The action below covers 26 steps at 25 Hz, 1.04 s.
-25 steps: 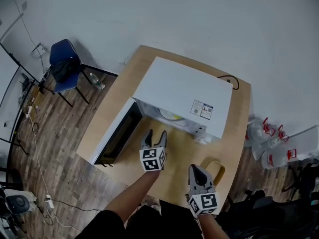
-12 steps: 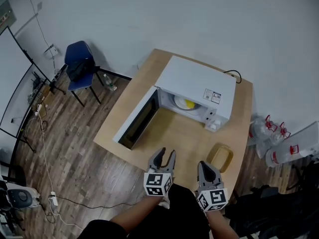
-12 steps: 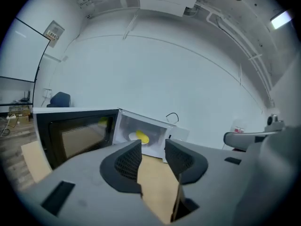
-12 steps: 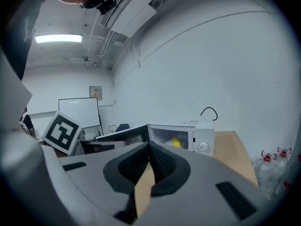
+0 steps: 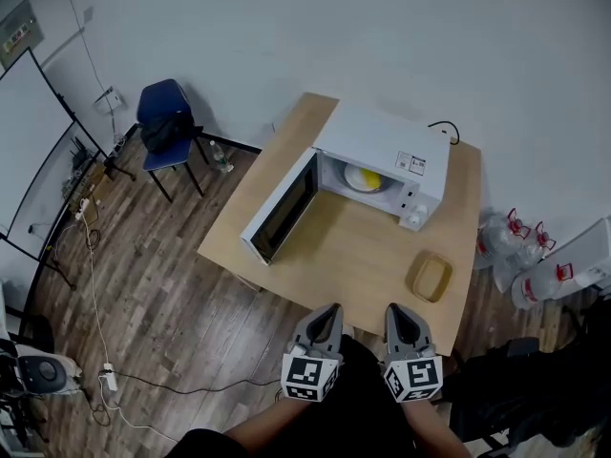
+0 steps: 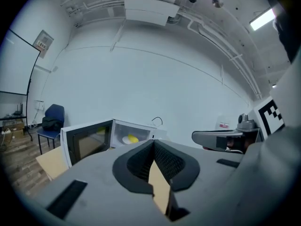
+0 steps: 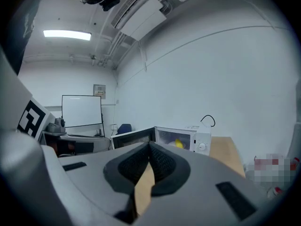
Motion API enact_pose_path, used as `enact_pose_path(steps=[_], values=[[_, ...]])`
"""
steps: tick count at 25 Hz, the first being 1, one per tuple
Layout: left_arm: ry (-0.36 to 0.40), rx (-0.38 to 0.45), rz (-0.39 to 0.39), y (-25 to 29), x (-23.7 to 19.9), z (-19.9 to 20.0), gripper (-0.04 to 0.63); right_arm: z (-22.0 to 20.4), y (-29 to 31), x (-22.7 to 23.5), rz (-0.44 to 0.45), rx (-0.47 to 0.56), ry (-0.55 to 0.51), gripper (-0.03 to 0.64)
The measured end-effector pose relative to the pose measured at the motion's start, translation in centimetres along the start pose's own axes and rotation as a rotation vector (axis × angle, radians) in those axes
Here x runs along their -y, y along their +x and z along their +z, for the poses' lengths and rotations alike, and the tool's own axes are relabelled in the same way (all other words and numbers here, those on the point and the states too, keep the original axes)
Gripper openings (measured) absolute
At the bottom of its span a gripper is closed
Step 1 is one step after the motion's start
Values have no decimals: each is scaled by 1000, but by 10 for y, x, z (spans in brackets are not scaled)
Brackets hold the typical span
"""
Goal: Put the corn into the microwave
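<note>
At the upper left of the head view a blue chair (image 5: 170, 122) stands on the wooden floor, well apart from the surface (image 5: 358, 256). On this surface the white microwave (image 5: 387, 141) has its door (image 5: 282, 208) swung wide open toward the left, and the corn (image 5: 366, 177) lies already inside the cavity, on what seems to be a pale plate (image 5: 351, 172). To the right, a small yellowish tray (image 5: 430, 277) rests near the front corner and looks empty. At the right edge some water bottles (image 5: 516, 246) stand on the floor. At the bottom of the frame, the left tongs (image 5: 327, 313) and the right tongs (image 5: 396, 311) hang side by side close to the person's body, well apart from the surface. Both have their jaws pressed together with nothing between them. In my judgement the corn is placed and only the door is not yet closed. The risk is that this door sticks out past the edge of the surface and could be knocked by someone passing. A hard push on it with closed tongs could also shift the microwave or make the corn roll. The roof of the microwave hides most of the cavity from above, so I cannot tell how the corn sits on the plate. The black cable (image 5: 444, 130) goes out of sight behind the microwave, and the person's arms are cut off at the bottom edge.
</note>
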<state>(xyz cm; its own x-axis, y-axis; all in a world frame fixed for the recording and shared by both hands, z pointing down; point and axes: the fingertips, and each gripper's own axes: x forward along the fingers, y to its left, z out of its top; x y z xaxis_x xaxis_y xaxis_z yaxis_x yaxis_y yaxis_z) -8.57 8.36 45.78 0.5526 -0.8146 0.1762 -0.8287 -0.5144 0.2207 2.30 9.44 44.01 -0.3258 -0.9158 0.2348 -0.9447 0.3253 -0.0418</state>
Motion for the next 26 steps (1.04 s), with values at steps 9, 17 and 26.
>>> enact_pose_path(steps=[9, 17, 26], values=[[48, 34, 8, -25, 8, 8, 14, 0, -22, -15, -14, 10, -20, 60], [83, 42, 18, -17, 7, 18, 14, 7, -16, -8, -19, 19, -23, 60], [97, 39, 30, 13, -1, 30, 14, 14, 5, 17, -31, 18, -14, 60]])
